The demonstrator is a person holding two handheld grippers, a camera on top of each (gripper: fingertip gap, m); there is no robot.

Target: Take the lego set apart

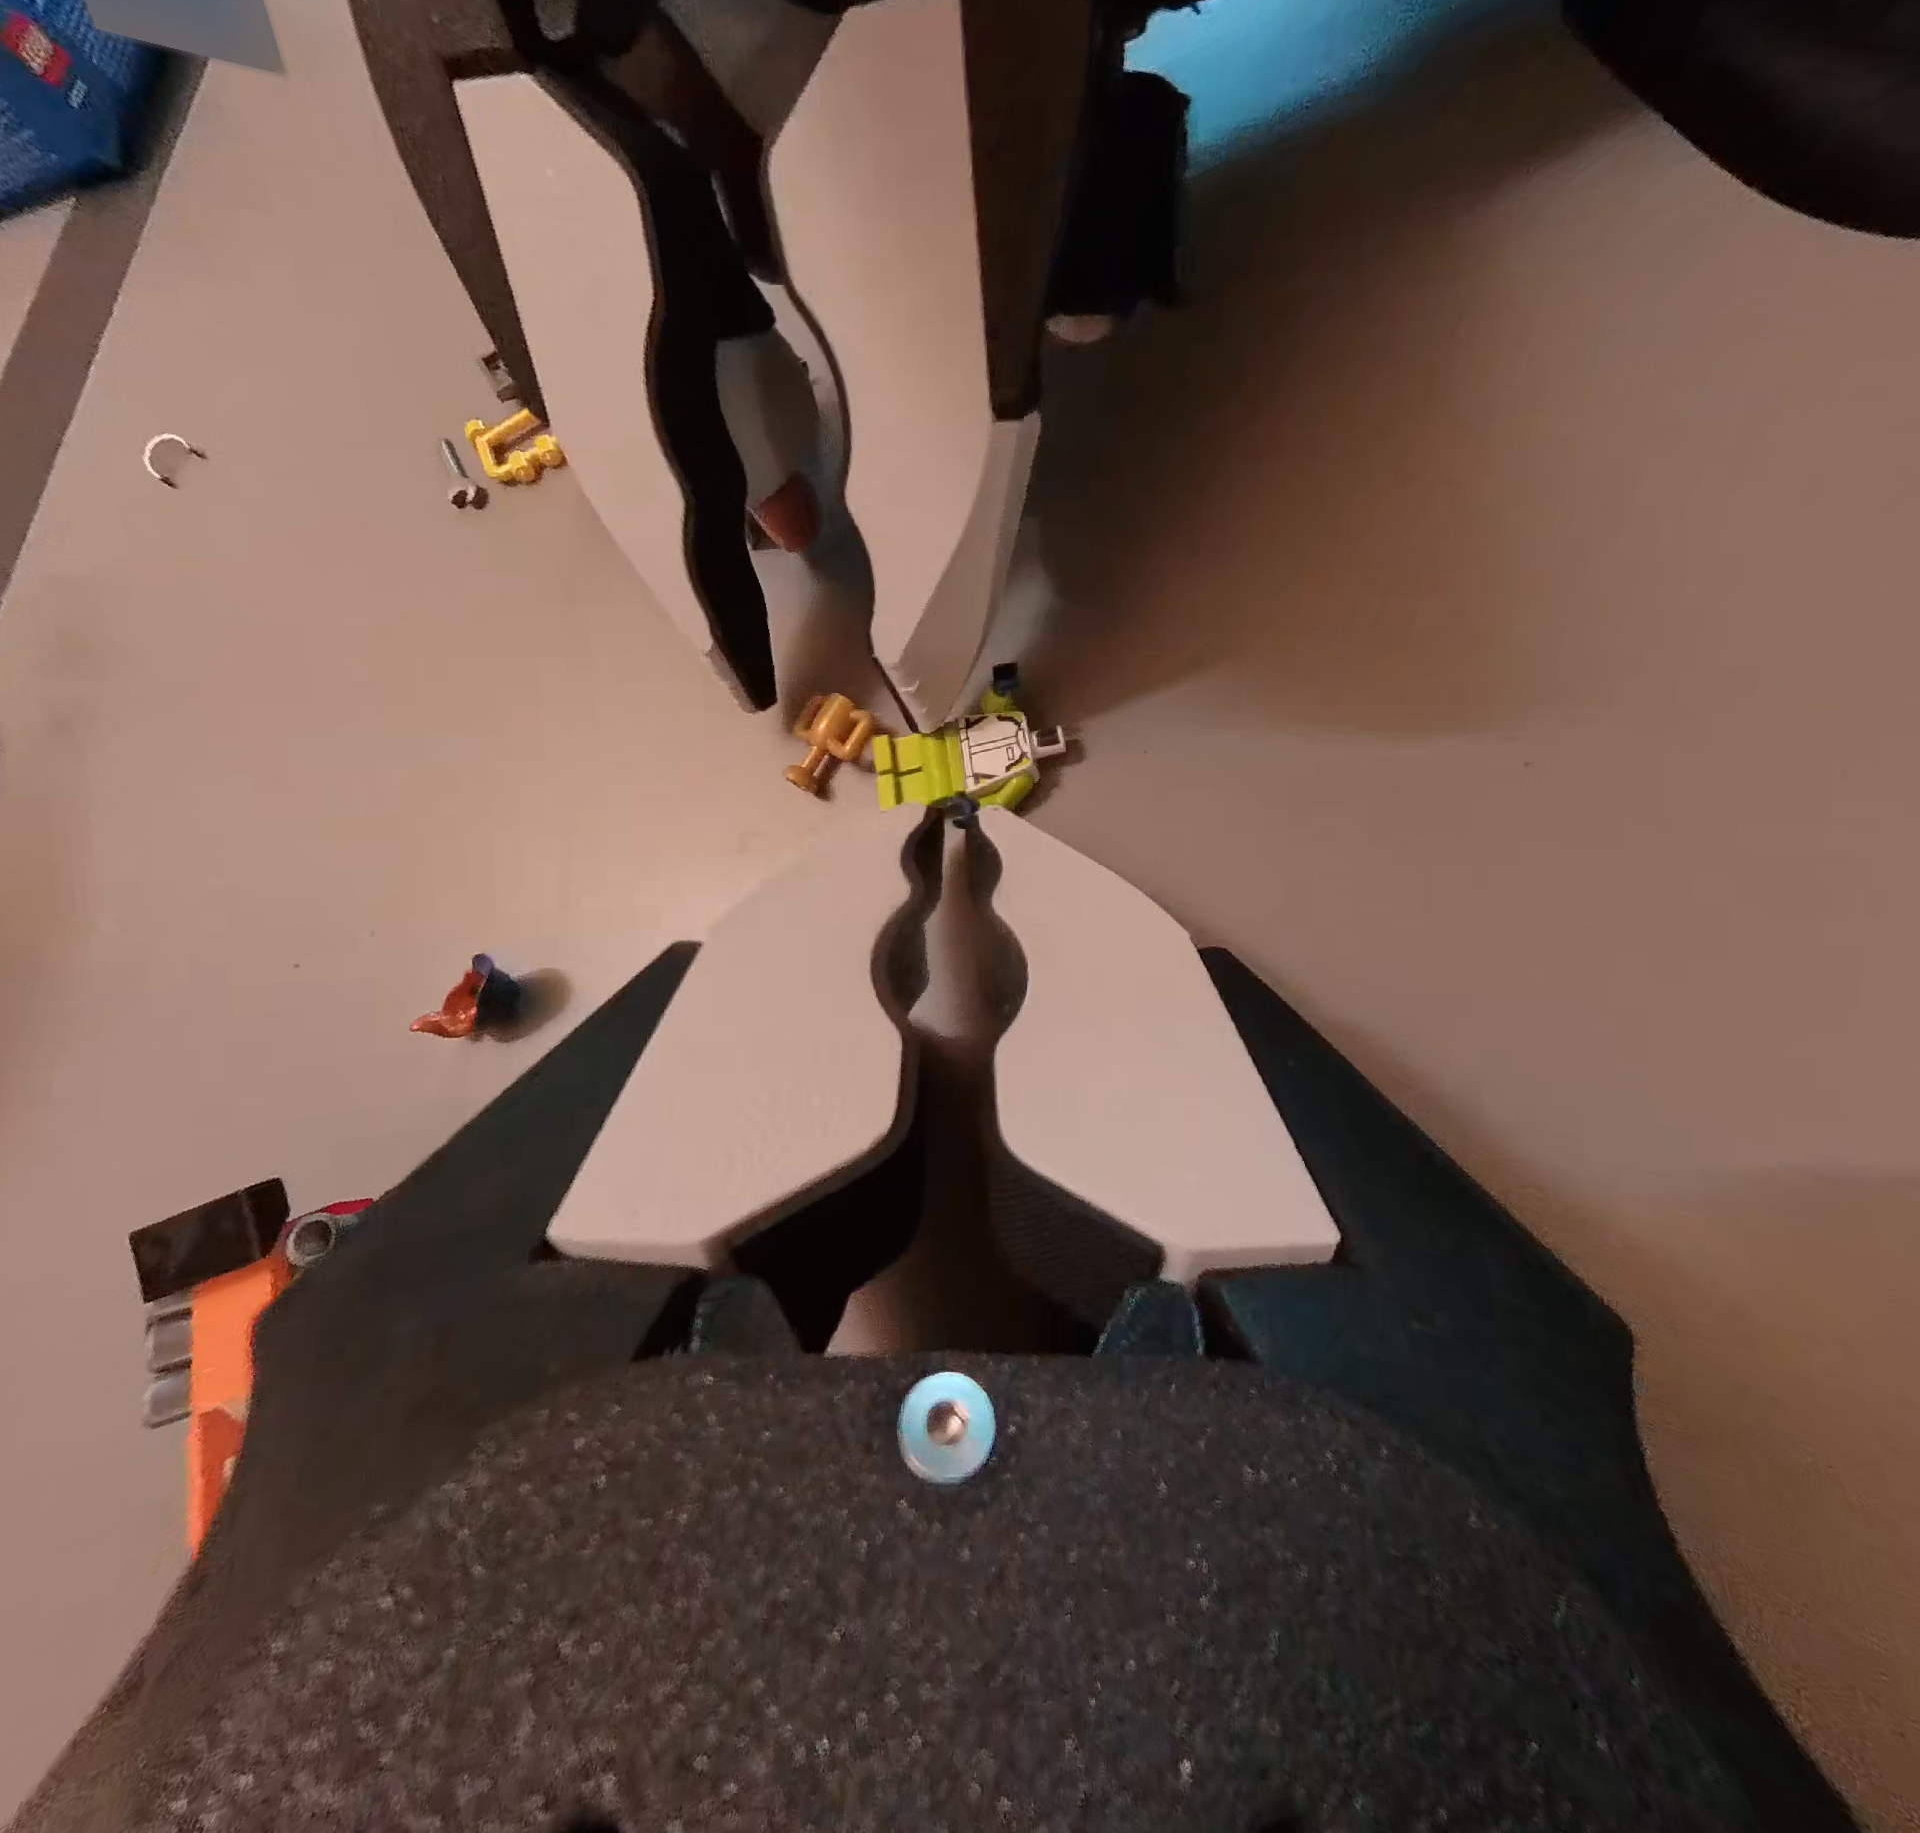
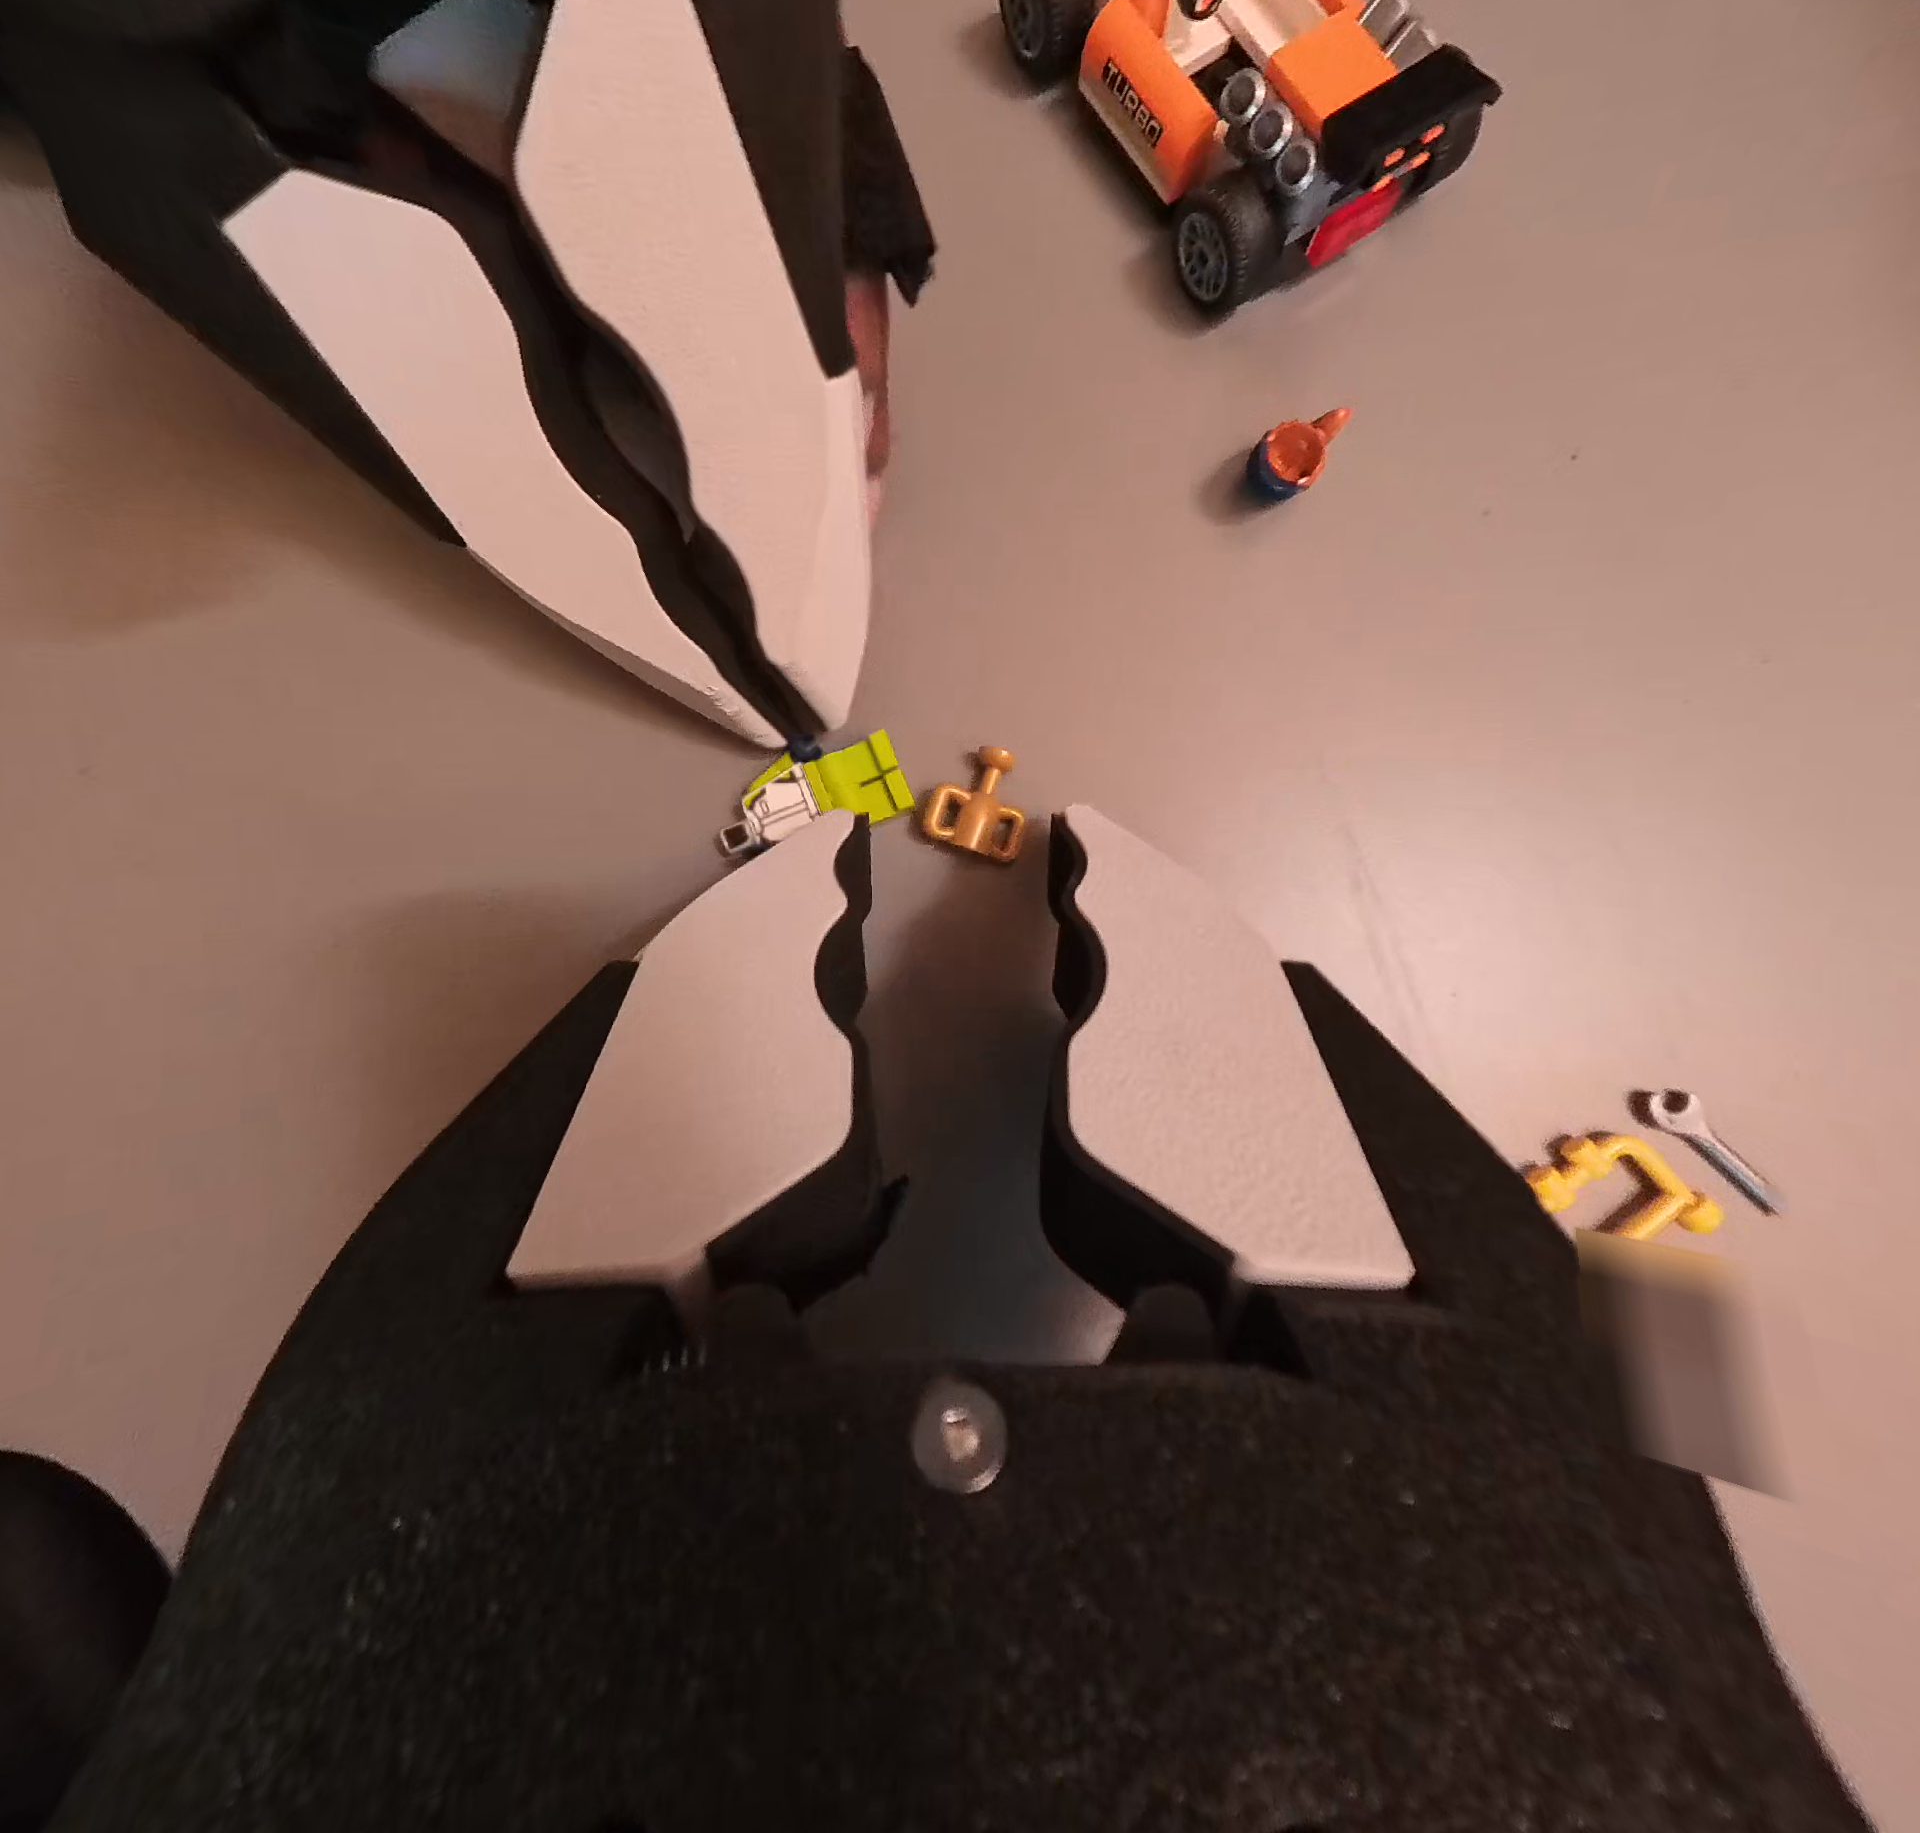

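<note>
Minifigure [image 1: 951, 767] lies flat on the table [image 1: 1455, 848] — left gripper [image 1: 951, 822] nearly closed, pinching its small dark hand at 6 o'clock. Right gripper [image 2: 956, 827] gapes wide, empty, gold trophy [image 2: 971, 812] between its tips. Orange car [image 2: 1247, 90] sits at 1 o'clock.

Right claw [image 2: 956, 827] agape beside gold trophy [image 2: 971, 815]; left claw [image 2: 805, 734] pinching lime minifigure [image 2: 831, 796].

A plain grey-beige tabletop [image 2: 1558, 744] under warm light, with what may be a blue wall [image 1: 1226, 110] beyond.
</note>
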